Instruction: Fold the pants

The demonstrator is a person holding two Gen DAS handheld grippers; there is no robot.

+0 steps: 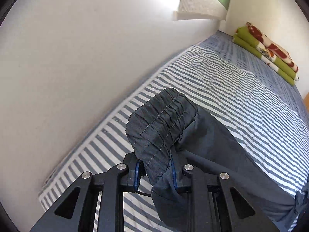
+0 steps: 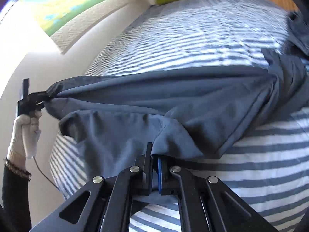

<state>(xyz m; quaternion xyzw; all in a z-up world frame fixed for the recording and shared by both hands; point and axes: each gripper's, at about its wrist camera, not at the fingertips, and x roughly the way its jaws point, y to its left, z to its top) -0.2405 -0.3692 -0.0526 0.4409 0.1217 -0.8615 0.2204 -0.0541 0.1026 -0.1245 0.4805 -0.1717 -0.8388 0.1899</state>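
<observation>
The left gripper (image 1: 154, 172) has its jaws pinched on the gathered elastic waistband of the dark pants (image 1: 222, 154). The right gripper (image 2: 155, 172) has its jaws clamped on a fabric edge. Between them the pants hang stretched above the striped bed (image 2: 260, 154), folded blankets (image 1: 266, 52) lying at its far end.

Home bedroom, striped bed (image 1: 222, 81), folded blanket (image 1: 266, 52)
</observation>
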